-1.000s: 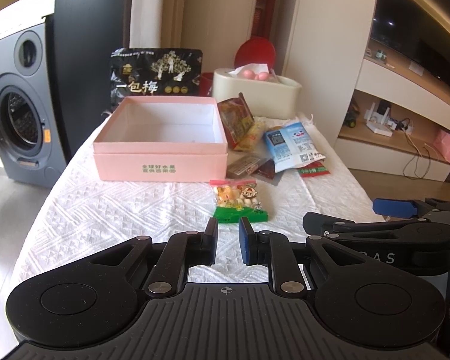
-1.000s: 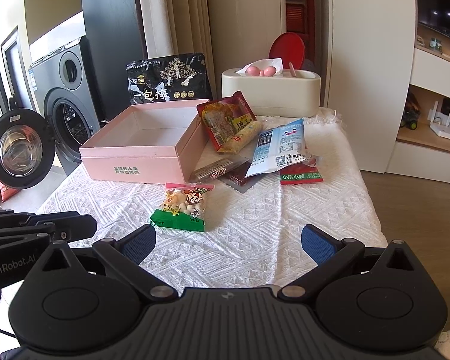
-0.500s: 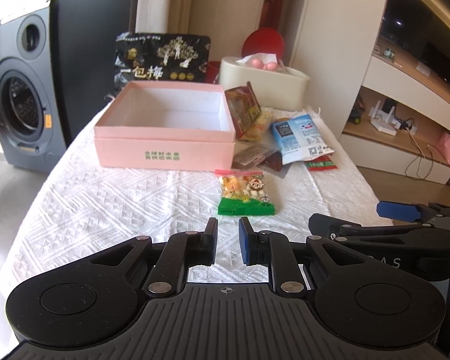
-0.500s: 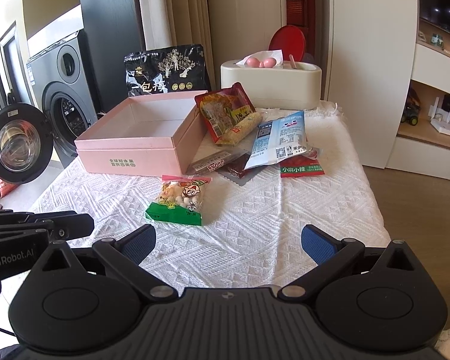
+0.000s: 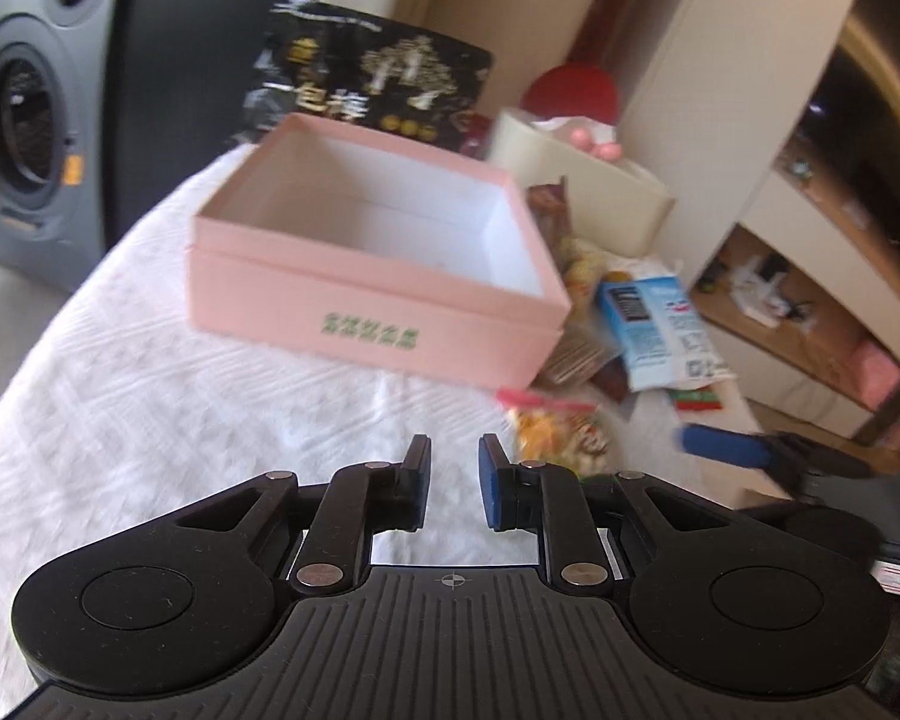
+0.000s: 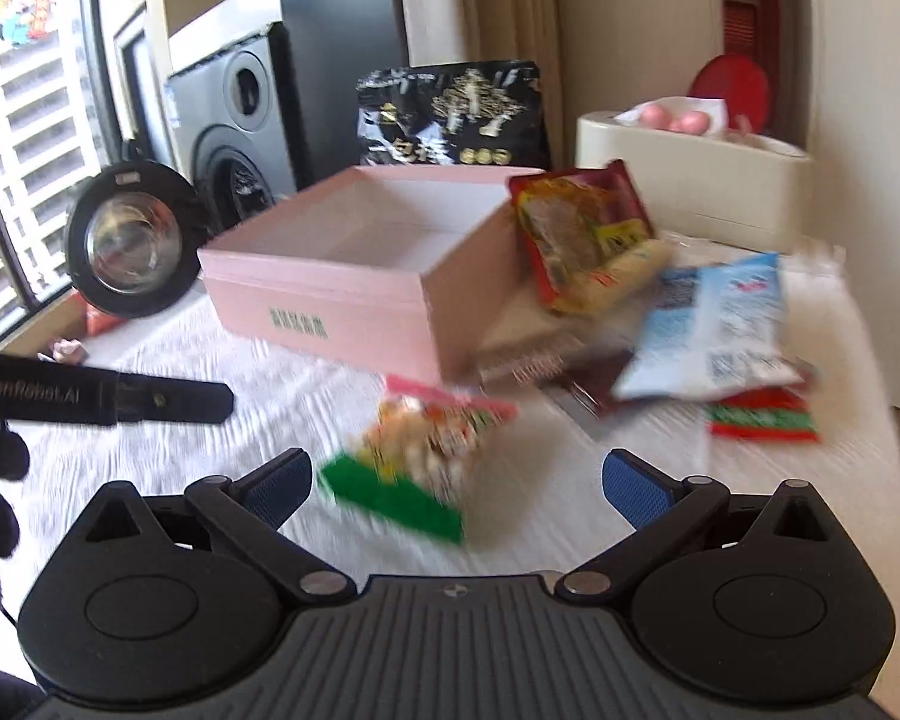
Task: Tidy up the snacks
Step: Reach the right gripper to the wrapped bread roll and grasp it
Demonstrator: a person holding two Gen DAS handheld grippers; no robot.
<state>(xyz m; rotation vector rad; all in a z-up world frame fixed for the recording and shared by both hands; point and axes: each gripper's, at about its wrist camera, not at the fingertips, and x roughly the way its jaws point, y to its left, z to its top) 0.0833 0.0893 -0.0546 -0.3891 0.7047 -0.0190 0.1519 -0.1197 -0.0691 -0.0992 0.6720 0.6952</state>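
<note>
White tablecloth (image 5: 150, 372): left gripper (image 5: 455, 483) jaws nearly closed, empty; right gripper (image 6: 456, 480) jaws wide, green-bottomed snack packet (image 6: 426, 450) just ahead.

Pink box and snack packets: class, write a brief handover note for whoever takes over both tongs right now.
Left tongs: shut, holding nothing, above the white textured tablecloth.
Right tongs: open, empty, aimed at the clear snack packet with a green base.
Open pink cardboard box: nothing visible inside.
Red noodle packet leans on the box's side; blue-and-white pouch and the other packets lie beside it.
Done: nothing packed.
Left: every packet.
</note>
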